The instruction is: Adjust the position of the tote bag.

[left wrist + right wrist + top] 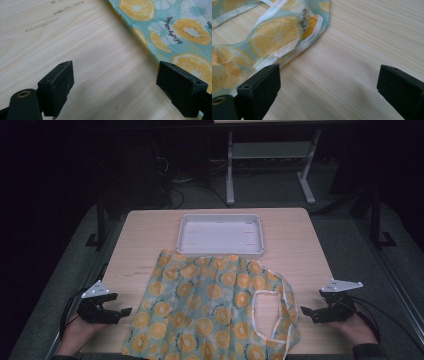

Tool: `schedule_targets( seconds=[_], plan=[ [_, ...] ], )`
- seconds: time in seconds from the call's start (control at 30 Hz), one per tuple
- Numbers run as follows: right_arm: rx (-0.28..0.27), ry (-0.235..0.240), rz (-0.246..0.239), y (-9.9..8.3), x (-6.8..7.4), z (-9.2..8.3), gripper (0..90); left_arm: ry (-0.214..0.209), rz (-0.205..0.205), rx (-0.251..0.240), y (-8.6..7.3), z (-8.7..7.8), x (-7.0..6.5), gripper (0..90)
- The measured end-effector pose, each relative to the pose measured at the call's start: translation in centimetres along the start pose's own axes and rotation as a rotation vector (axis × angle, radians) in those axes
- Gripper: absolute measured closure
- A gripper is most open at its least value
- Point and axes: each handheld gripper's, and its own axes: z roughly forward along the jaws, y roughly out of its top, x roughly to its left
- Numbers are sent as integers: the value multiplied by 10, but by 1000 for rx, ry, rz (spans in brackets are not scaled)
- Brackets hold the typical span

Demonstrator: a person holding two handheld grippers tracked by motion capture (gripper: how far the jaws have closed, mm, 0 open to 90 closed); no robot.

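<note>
The patterned cloth [215,310] runs off the bottom edge of the high view, so its near hem is cut off. The person's forearms are cropped there too, at lower left and lower right. In the left gripper view, the small script printed on the cloth [175,33] is too small to read. Beyond the worktop [145,245], the top of the high view is too dark to make out.

One lemon-print apron [210,307], one white tray [220,234], and one wooden desk [140,245] carrying both. Two grippers: the left gripper [122,312] and the right gripper [306,312].
</note>
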Motion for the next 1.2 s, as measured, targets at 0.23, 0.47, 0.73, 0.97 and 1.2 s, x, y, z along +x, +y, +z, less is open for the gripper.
schedule_targets(
  seconds=[0.23, 0.47, 0.73, 0.97, 1.2],
  plan=[
    [-3, 14, -20, 7, 5, 0, 61, -13, 9, -11, 6, -2, -6, 157],
    [-31, 50, -41, 26, 13, 0, 111, -47, 8, -24, 19, -1, -20, 227],
    [-42, 105, -79, 64, 24, 20, 142, -90, 18, 13, 24, 12, -41, 221],
    [-32, 129, -92, 92, 26, 42, 194, -84, 22, 71, 20, 18, -45, 217],
    [10, 134, -107, 115, 25, 71, 265, -87, 28, 117, 18, 21, -44, 262]
  ],
)
